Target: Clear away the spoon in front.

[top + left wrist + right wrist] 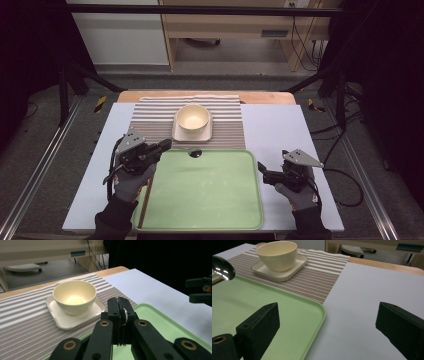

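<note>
Clenched on a shiny metal spoon (123, 314), left hand-held gripper (120, 305); right hand-held gripper (327, 322) gapes.

a lab or test room set up for recording, not a home: the table (280, 135) stands inside a black metal frame (200, 10), with rails (35, 170) along the grey floor on both sides and black cables (345, 175) trailing over it. behind are plain pale wood furniture (230, 25) and a white cabinet (120, 35), with more cables (305, 45) hanging there. dark curtains close off the sides
</note>
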Demonstrator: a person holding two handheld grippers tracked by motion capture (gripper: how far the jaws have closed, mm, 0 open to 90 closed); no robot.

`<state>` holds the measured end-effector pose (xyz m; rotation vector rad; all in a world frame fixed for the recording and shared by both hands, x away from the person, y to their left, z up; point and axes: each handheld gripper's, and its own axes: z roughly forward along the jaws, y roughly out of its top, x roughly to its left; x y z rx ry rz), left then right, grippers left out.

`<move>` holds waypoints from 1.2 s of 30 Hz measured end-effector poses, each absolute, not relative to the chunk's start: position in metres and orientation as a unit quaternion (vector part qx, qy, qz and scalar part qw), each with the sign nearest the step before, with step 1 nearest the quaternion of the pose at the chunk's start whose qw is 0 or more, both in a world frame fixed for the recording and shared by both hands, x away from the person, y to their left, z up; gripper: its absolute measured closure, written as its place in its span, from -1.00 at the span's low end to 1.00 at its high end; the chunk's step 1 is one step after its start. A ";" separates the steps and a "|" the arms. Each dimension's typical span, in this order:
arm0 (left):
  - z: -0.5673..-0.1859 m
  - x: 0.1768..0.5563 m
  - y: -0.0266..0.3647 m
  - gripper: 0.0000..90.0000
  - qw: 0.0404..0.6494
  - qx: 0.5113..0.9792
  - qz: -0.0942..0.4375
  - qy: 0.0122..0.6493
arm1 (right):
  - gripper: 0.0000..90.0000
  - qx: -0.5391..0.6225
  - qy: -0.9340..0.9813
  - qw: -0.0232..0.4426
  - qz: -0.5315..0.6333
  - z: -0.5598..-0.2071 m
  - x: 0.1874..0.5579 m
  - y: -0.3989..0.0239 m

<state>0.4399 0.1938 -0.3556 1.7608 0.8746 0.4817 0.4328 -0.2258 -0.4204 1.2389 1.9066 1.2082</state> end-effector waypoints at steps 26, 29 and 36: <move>-0.382 0.397 0.166 0.97 0.512 0.773 0.154 0.341 | -0.88 0.462 0.710 0.280 0.452 -0.420 0.432 -0.225; -0.385 0.392 0.163 0.97 0.510 0.777 0.148 0.338 | -0.88 0.462 0.710 0.280 0.452 -0.420 0.432 -0.225; -0.392 0.391 0.160 0.97 0.506 0.784 0.139 0.333 | -0.88 0.462 0.711 0.278 0.451 -0.421 0.432 -0.224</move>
